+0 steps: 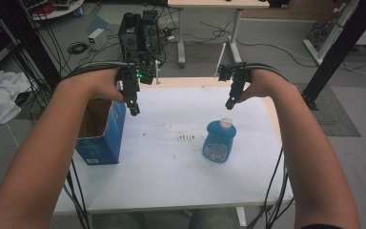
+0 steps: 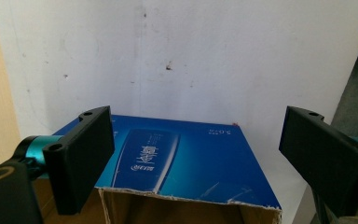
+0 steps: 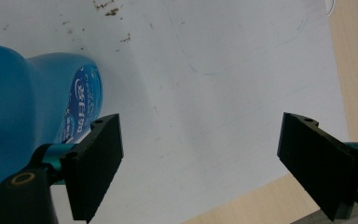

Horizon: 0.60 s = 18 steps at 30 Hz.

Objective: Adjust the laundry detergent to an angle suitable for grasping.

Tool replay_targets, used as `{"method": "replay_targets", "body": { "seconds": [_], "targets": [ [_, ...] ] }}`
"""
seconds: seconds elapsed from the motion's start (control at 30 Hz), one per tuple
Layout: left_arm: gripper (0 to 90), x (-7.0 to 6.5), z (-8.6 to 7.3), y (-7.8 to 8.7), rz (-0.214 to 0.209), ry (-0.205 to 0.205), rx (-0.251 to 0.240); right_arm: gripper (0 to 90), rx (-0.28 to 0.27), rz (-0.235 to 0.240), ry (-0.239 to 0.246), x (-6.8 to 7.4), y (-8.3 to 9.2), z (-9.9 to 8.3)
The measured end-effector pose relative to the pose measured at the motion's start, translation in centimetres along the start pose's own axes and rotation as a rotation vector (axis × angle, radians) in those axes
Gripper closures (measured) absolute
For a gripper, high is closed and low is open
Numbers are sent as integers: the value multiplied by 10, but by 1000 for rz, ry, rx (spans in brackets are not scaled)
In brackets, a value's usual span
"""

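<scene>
White table (image 1: 171, 186) — blue box (image 1: 102, 143), blue bottle (image 1: 218, 141)

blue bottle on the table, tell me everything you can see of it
The blue plastic bottle stands upright on the white table top, right of the middle. It has a white cap, a narrower waist under rounded shoulders, and a blue and white printed label on its front. It looks glossy and closed. Nothing touches it but the table: the right gripper hangs above and just behind it with jaws wide open. The right gripper view shows its label side close by.
</scene>
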<state>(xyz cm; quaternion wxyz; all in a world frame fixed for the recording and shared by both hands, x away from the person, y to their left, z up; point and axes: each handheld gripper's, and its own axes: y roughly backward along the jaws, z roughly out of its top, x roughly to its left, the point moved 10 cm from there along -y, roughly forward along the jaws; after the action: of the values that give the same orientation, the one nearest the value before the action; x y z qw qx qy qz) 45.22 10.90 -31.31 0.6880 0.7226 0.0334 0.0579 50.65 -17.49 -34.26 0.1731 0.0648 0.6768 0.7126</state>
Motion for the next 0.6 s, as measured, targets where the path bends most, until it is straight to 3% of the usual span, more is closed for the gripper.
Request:
{"method": "replay_targets", "body": {
  "seconds": [0.23,0.43,0.6],
  "targets": [
    [102,-1,0,3,12,-4,-9,133,-3,-5,9,0,-1,1],
    [102,-4,-3,6,2,18,-7,133,-9,-9,16,3,0,4],
    [102,-3,-3,5,16,6,-10,133,-6,-7,17,3,0,5]
  ]
}}
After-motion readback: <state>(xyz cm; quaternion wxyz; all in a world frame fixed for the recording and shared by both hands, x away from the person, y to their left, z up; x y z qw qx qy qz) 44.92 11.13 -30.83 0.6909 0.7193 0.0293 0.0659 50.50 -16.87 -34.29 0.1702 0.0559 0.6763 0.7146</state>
